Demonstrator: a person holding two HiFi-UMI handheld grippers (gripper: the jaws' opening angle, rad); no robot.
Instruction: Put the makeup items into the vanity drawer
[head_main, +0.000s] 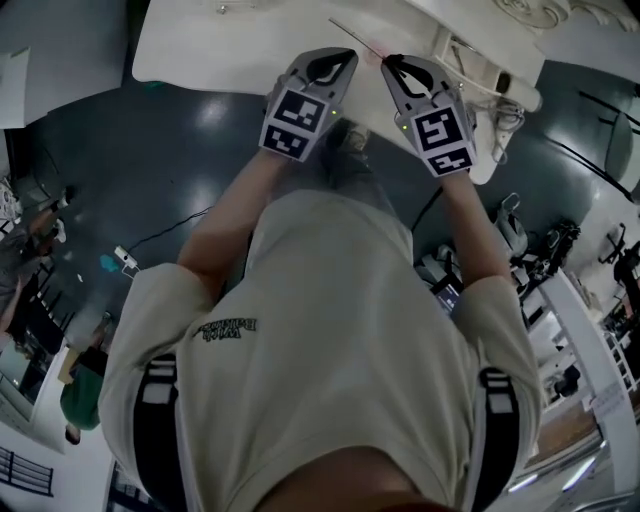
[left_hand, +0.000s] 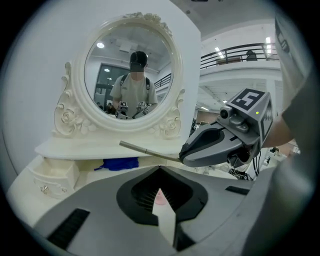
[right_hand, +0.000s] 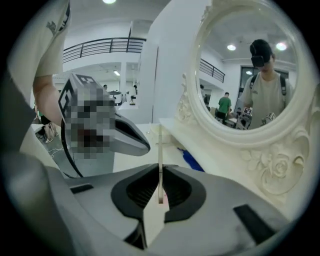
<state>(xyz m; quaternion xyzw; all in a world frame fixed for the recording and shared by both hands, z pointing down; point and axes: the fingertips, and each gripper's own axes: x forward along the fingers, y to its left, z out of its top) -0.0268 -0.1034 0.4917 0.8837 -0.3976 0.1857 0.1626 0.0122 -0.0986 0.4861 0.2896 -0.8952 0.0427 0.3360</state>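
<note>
From my station this reads as a big open lab or demo hall, not a home. The white dressing table (head_main: 200, 40) with its carved oval mirror (left_hand: 105, 60) is staged against a plain white panel (left_hand: 30, 75). It stands on a dark glossy floor (head_main: 170, 150) with a cable (head_main: 165, 236) trailing across it. Beyond it I see an upper gallery with a dark railing (left_hand: 235, 52) and strip lights (left_hand: 218, 51) under a high white ceiling. Stands and gear (head_main: 555, 250) crowd the right side. A person in a green shirt (head_main: 85, 395) stands nearby, as on a shared work floor.
</note>
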